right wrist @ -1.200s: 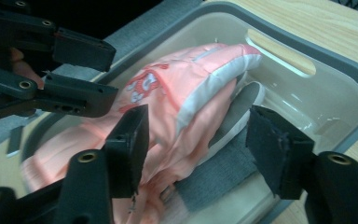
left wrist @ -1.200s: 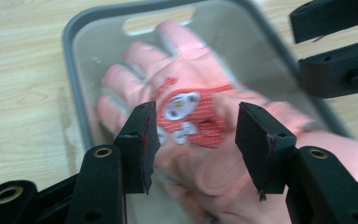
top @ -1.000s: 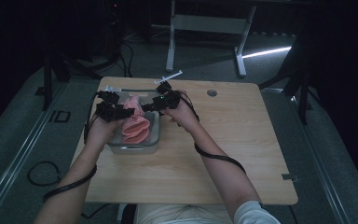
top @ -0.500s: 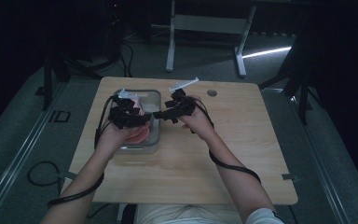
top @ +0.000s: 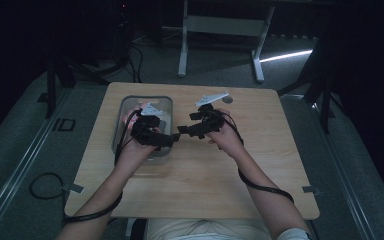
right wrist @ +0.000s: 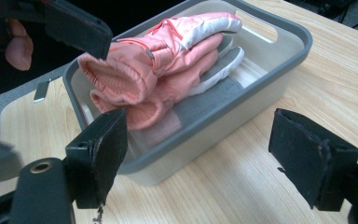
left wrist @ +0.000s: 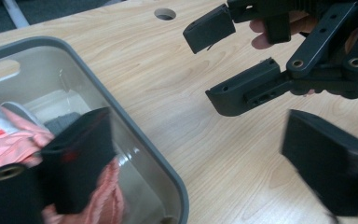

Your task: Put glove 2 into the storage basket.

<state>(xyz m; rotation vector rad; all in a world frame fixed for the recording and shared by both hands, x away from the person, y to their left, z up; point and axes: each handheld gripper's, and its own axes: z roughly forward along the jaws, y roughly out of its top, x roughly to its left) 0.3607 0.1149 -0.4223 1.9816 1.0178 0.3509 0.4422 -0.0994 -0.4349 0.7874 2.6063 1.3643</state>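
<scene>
Right gripper view: pink gloves (right wrist: 168, 70) lie folded inside the grey bin (right wrist: 279, 65) on the bench (right wrist: 261, 186). Left gripper (left wrist: 205, 154) has just been opening, nothing between its fingers; right gripper (right wrist: 200, 154) spread, empty. Placing looks done; withdrawal remains.

wooden table (top: 260, 165), grey floor (top: 25, 150), metal stand (top: 220, 25)
</scene>
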